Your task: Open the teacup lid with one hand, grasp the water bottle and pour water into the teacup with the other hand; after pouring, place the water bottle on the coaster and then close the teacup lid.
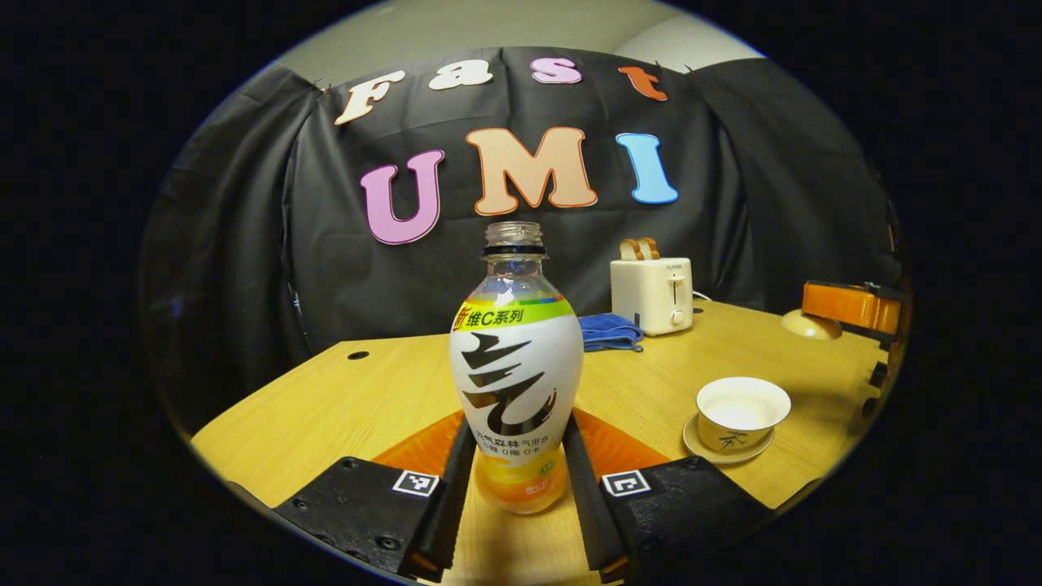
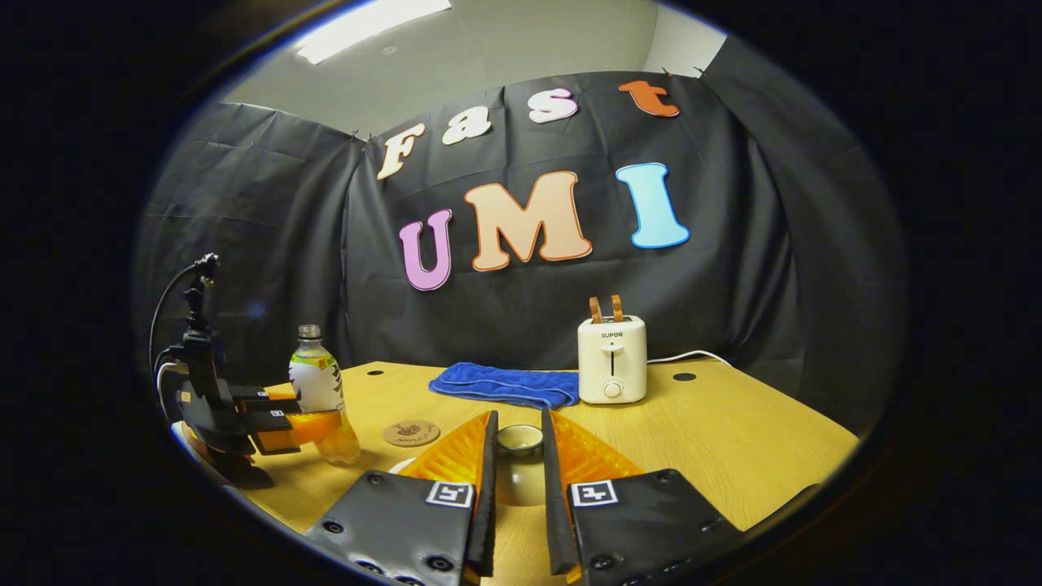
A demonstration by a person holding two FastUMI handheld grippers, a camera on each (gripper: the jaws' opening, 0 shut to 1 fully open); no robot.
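The left claw (image 1: 518, 468) is clenching the uncapped clear plastic water bottle (image 1: 516, 366), standing on the wooden table (image 1: 342, 391). The right claw (image 2: 518, 480) is grasping the ceramic teacup lid (image 2: 519, 439). The open white teacup (image 1: 742, 411) is near the table's right edge; lifting the bottle upright should avoid spilling.

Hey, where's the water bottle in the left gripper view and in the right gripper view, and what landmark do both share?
Left gripper view: the bottle stands upright at centre, between the left hand-held gripper's fingers.
Right gripper view: the bottle is at the far left, held by that gripper, left of the coaster.
Shared landmark: the toaster beside the blue towel.
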